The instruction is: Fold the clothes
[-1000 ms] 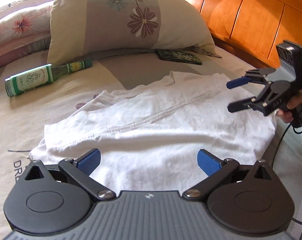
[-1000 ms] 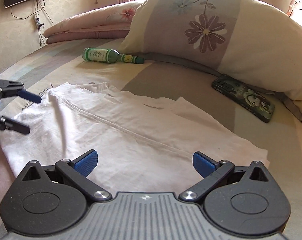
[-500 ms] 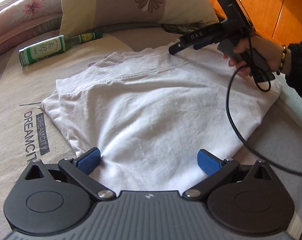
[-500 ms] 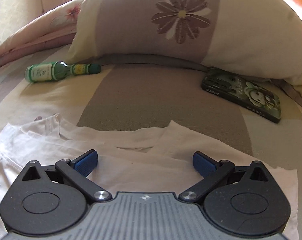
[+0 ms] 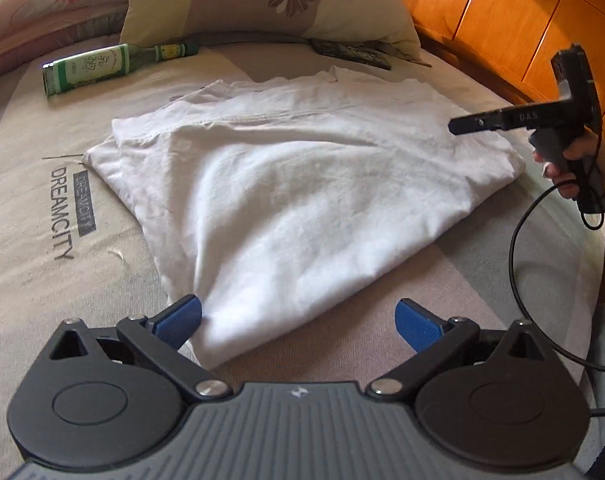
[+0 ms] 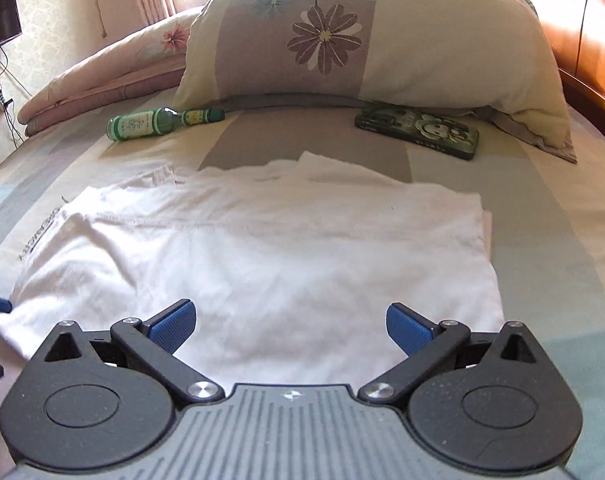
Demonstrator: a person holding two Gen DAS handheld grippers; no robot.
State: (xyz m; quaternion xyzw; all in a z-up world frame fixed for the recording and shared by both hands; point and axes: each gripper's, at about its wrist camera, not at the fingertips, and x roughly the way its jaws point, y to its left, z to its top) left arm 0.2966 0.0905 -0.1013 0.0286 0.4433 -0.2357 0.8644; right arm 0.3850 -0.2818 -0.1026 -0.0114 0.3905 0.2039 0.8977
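A white garment [image 5: 302, 184] lies folded flat on the bed, with a stitched seam running across its far part. My left gripper [image 5: 298, 320] is open low over its near corner, and the cloth touches the left pad [image 5: 178, 318]. In the right wrist view the garment [image 6: 262, 252] fills the middle, and my right gripper [image 6: 290, 324] is open above its near edge with nothing between the fingers. From the left wrist view the right gripper [image 5: 458, 125] shows side-on over the garment's right edge, held by a hand [image 5: 574, 164].
A green glass bottle [image 6: 158, 122] lies on its side beyond the garment. A phone in a green case [image 6: 418, 132] rests by the flowered pillow [image 6: 362, 40]. The wooden headboard [image 5: 502, 20] runs along the right. A black cable [image 5: 522, 240] loops down from the right gripper.
Both grippers have drawn back while staying open. The right one moved from the garment's far edge to its near side; the left one now sits at the garment's corner.
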